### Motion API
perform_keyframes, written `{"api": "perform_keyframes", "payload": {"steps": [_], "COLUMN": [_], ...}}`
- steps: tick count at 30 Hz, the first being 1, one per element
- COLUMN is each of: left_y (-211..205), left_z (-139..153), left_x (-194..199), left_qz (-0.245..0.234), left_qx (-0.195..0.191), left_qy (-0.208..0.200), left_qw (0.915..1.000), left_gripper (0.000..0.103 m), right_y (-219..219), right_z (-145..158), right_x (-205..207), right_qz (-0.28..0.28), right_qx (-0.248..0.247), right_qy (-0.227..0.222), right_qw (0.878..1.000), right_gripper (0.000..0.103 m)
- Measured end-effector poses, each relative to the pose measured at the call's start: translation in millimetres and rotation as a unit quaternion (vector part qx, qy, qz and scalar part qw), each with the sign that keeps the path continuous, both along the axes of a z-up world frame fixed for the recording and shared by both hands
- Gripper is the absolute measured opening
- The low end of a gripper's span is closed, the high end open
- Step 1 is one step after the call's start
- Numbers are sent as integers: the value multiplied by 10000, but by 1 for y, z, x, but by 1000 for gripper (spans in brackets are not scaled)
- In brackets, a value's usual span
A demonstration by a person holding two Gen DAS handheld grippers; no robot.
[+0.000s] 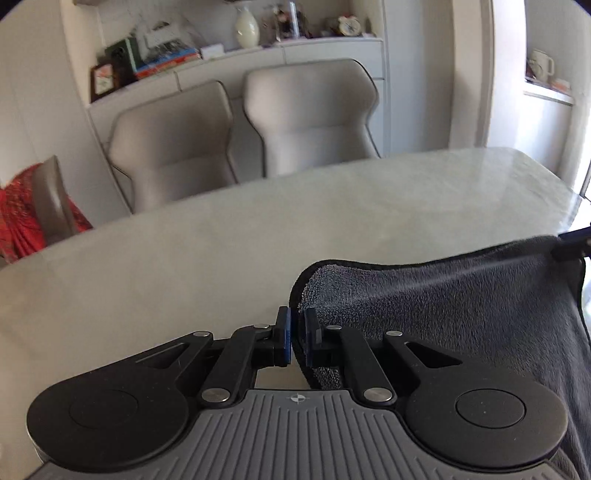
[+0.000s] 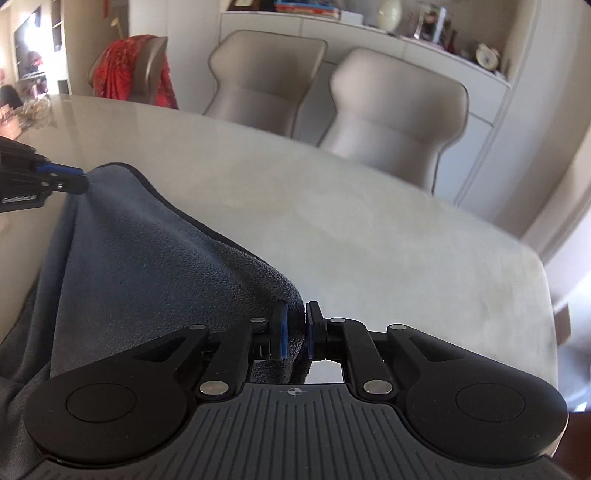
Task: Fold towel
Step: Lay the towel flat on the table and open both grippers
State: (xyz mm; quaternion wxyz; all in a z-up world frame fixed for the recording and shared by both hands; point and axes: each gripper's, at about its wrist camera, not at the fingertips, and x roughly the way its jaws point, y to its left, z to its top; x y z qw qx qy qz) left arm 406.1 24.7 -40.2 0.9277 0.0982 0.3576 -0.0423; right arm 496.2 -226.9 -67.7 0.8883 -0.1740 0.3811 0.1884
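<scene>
The left tongs (image 1: 297,338) are clamped on one corner of the dark grey terry towel (image 1: 461,314), and the right tongs (image 2: 295,328) pinch the neighbouring corner. The edge between them sags slightly above the pale glossy stone bench (image 1: 221,251), probably lifted to carry it over for a fold. Both tongs point forward, roughly level, the cloth draping behind and below them.

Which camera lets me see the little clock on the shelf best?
The left wrist view shows the clock best: its round face looks toward the camera, near the white vase. The right wrist view shows it too, but off near the edge and blurrier.
</scene>
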Motion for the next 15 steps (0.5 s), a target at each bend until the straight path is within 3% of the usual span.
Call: {"api": "perform_keyframes", "payload": {"steps": [3, 7, 8, 10, 12, 15], "left_y": [7, 3, 1, 3, 6, 13], "left_z": [-3, -15, -15, -12, -7, -7], "left_x": [5, 18, 16, 15, -1, -45], "left_qz": [124, 124, 96, 33, -31, -30], "left_qx": [-92, -87, -62, -150, -275, -596], "left_qy": [-12, 195, 221, 216, 210, 417], "left_qw": [9999, 9997, 9997, 9996, 9994, 9973], "left_gripper": [7, 15, 17, 34, 51, 55], "right_y": [18, 30, 28, 22, 9, -12], "right_z": [-5, -16, -13, -6, 0, 8], "right_x": [19, 26, 20, 5, -22, -67], "right_qz": [145, 130, 114, 74, -40, -265], "right_qx": [-275, -647, -594, -441, -169, 658], "right_qy": [-42, 24, 16, -6, 112, 594], "right_qw": [9995, 9978, 9982, 9990, 9998, 9957], "right_gripper": [12, 17, 19, 41, 43, 43]}}
